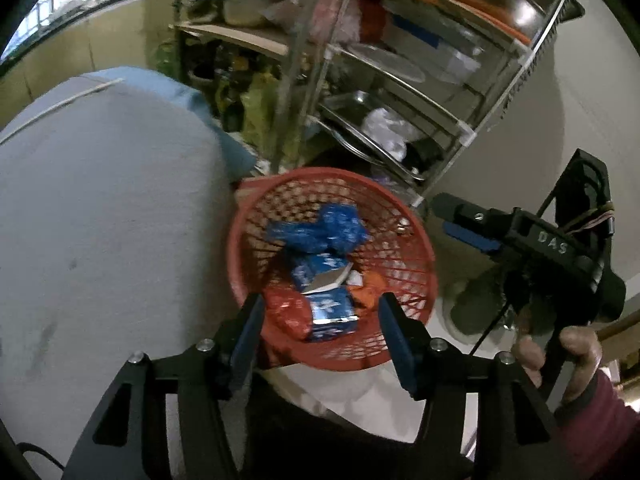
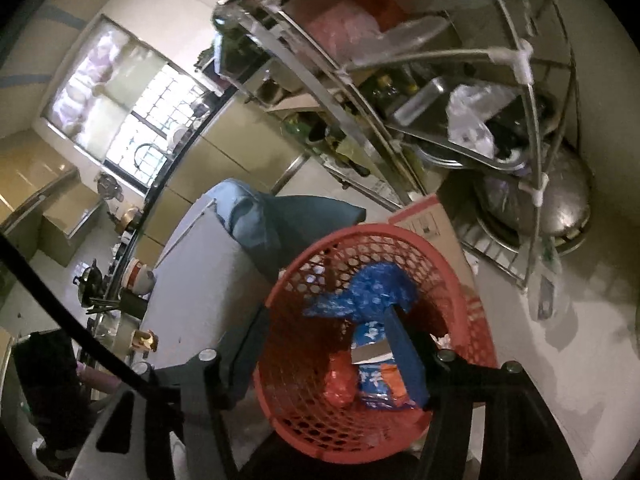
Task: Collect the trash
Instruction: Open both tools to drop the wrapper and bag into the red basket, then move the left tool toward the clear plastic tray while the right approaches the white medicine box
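Both tongs gape wide, empty: left gripper, right gripper. Red basket just ahead between fingers, holding blue wrapper. Grey table left; metal rack beyond.

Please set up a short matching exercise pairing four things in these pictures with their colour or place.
1. basket
2. crumpled bag
3. cloth
4. white plastic bag

a. on the metal rack
b. red mesh
c. light blue, draped over the white surface
d. dark blue, on top of the trash

Pairs: 1-b, 2-d, 3-c, 4-a
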The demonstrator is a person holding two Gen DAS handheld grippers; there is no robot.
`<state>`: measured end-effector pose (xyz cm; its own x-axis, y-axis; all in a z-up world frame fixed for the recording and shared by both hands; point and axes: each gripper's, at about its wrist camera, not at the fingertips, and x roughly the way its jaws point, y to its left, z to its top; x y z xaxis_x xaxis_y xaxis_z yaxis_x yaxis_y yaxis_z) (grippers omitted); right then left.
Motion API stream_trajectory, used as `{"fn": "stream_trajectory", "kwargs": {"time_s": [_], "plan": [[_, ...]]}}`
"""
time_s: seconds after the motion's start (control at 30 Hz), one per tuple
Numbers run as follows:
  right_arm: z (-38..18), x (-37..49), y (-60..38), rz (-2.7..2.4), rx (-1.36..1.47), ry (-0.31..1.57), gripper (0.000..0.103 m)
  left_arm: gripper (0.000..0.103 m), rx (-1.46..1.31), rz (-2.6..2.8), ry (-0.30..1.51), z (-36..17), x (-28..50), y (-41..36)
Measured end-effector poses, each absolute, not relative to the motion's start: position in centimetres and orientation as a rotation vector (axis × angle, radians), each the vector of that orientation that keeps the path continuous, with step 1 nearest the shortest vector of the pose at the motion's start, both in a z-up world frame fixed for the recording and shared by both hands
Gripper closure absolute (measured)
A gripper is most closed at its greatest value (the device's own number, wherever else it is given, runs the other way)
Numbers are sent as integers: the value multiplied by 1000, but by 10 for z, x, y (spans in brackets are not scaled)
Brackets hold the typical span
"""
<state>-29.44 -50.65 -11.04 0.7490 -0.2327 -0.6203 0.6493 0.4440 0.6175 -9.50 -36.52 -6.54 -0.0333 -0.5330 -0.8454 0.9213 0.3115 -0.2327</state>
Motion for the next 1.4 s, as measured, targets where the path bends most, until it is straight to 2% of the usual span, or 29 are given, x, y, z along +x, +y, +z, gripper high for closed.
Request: {"fn": "stream_trajectory", "kwargs": {"time_s": [0.23, 0.6, 0.8, 1.0, 1.4], "plan": [[-93, -240, -477, -471, 876, 550, 39, 40, 433, -1051, 991, -56, -57, -293], [-69, -113, -396, -184, 710, 681, 39, 37, 165, -386, 1033, -73, 65, -46], [-62, -36, -335, -13, 591, 766, 39, 34, 79, -173, 971, -60, 117, 34], [-71, 37, -280, 115, 490, 858, 39, 30, 57, -154, 886, -56, 159, 45], [-95, 143, -237, 215, 313, 948, 39, 28, -87, -210, 857, -72, 218, 36]]}}
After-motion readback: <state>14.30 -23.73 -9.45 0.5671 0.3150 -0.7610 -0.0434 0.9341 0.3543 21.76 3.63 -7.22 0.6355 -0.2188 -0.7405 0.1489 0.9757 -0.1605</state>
